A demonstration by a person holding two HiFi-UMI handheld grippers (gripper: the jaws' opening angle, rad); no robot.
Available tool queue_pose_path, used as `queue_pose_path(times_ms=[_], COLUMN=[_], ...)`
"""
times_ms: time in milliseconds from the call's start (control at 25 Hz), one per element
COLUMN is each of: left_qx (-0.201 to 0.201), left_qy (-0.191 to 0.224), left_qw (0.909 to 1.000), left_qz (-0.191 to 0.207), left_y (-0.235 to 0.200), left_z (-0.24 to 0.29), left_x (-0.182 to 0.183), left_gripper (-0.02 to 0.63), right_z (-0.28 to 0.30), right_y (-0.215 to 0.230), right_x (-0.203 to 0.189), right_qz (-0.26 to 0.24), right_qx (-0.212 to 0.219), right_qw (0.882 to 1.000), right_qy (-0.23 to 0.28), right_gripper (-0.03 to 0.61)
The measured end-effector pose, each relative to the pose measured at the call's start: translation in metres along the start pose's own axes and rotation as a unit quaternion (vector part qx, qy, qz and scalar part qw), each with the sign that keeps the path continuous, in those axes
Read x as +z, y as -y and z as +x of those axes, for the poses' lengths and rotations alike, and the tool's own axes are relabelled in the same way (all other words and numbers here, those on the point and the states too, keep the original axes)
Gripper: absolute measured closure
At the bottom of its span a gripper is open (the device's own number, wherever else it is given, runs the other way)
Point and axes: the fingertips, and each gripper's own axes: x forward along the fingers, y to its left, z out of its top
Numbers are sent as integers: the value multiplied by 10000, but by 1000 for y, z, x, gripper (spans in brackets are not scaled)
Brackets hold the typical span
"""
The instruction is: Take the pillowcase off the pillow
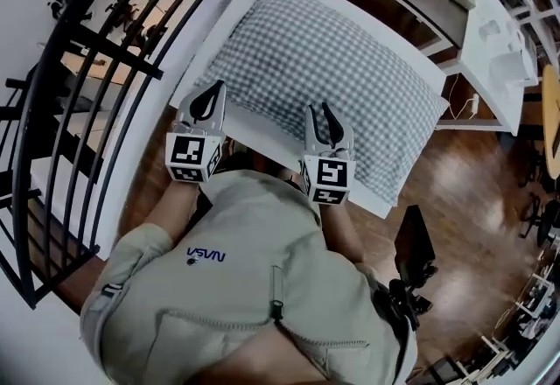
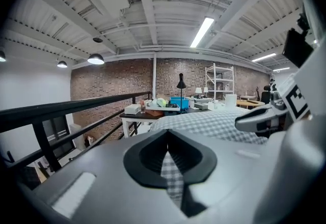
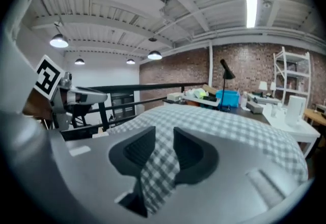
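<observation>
Head view: the pillow (image 1: pixel 324 68) lies on the desk (image 1: pixel 194 68), its long axis running 10 to 4 o'clock. It is at 12 from my left hand-held gripper (image 1: pixel 210 99) and my right hand-held gripper (image 1: pixel 325 116), equally near.
Left gripper view: clenched on the pillowcase (image 2: pixel 171 179).
Right gripper view: grasping a thicker fold of it.

A black railing (image 1: pixel 83 86) curves along the left side of the white counter (image 1: pixel 262 140). At the right there is a brown wood floor (image 1: pixel 472 191) and a second white counter (image 1: pixel 479 35). Far behind, a blue bin (image 2: pixel 179 102) and a black lamp (image 2: pixel 180 83) stand before a brick wall (image 2: pixel 112 80), under a lit tube light (image 2: pixel 202 31).
</observation>
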Motion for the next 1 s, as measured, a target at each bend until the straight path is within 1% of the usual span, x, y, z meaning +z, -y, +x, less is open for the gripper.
queue_pose_path(times_ms=[40, 120, 160, 200, 280, 320, 400, 480, 520, 560, 600, 640, 680, 760, 880, 1000], left_qx=[-83, -340, -488, -632, -911, -1073, -1458, -1855, -2063, -2273, -2454, -2578, -2653, -2790, -3033, -3290], left_qy=[-39, -155, -229, -321, -534, -653, -991, -1466, -1680, -1832, -1912, -1943, -1955, -1969, -1914, -1784], left_qw=[10000, 9993, 9985, 9975, 9944, 9921, 9843, 9716, 9639, 9564, 9504, 9464, 9439, 9394, 9335, 9271], left_qz=[-11, 5, 17, 26, 39, 34, -3, -63, -103, -110, -50, 70, 204, 307, 44, -183], left_y=[-9, -28, -38, -48, -61, -62, -57, -48, -41, -30, -17, -4, 7, 27, 55, 91], left_z=[9, 29, 40, 51, 70, 77, 92, 105, 110, 112, 114, 114, 114, 111, 96, 85], left_x=[-2, -9, -14, -20, -33, -42, -65, -98, -112, -121, -124, -124, -123, -123, -125, -119], left_gripper=[607, 603, 551, 513, 401, 381, 343, 314, 318, 358, 443, 522, 576, 592, 594, 594], right_z=[6, 11, 15, 20, 31, 36, 48, 61, 65, 68, 69, 70, 71, 76, 86, 94], right_y=[-1, -5, -11, -18, -36, -45, -58, -61, -57, -49, -40, -30, -21, -4, 21, 48], right_x=[-10, -26, -31, -36, -42, -44, -50, -66, -74, -78, -80, -79, -77, -73, -69, -63], right_qz=[42, 165, 209, 239, 260, 243, 138, -120, -281, -424, -538, -633, -719, -850, -1040, -1501], right_qx=[-69, -260, -315, -323, -241, -187, -104, -153, -223, -296, -363, -429, -500, -659, -843, -1016], right_qw=[9996, 9972, 9959, 9946, 9928, 9921, 9896, 9836, 9799, 9766, 9743, 9729, 9720, 9711, 9688, 9602], right_qy=[-262, -675, -826, -955, -1147, -1216, -1430, -1791, -1962, -2088, -2157, -2182, -2179, -2132, -2084, -2127], right_gripper=[447, 425, 413, 397, 385, 383, 382, 371, 372, 392, 417, 442, 462, 502, 528, 532])
